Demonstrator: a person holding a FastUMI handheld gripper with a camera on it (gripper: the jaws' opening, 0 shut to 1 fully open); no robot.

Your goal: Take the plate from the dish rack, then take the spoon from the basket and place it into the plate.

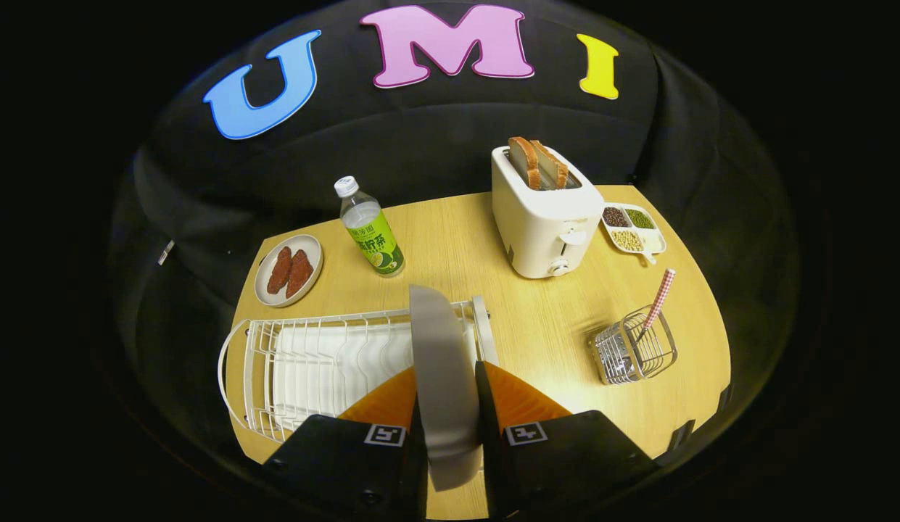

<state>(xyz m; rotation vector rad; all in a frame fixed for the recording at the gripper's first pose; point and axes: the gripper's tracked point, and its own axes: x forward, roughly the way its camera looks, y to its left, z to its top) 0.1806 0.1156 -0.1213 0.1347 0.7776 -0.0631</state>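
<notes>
The hand-held gripper (450, 384) clamps the grey round plate (442, 377) edge-on, upright above the white wire dish rack (312, 362); bare wooden table (544, 326) lies right, before the wire basket (634, 351) holding the checked-handled spoon (660, 293).

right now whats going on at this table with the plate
A hand-held gripper is clamped on a grey plate, held edge-on between its two fingers above the white dish rack. The spoon, with its checked handle, stands in the wire basket to the right, untouched. Beyond them sit a toaster with bread, a bottle, a small plate of food and a divided tray of beans.
</notes>
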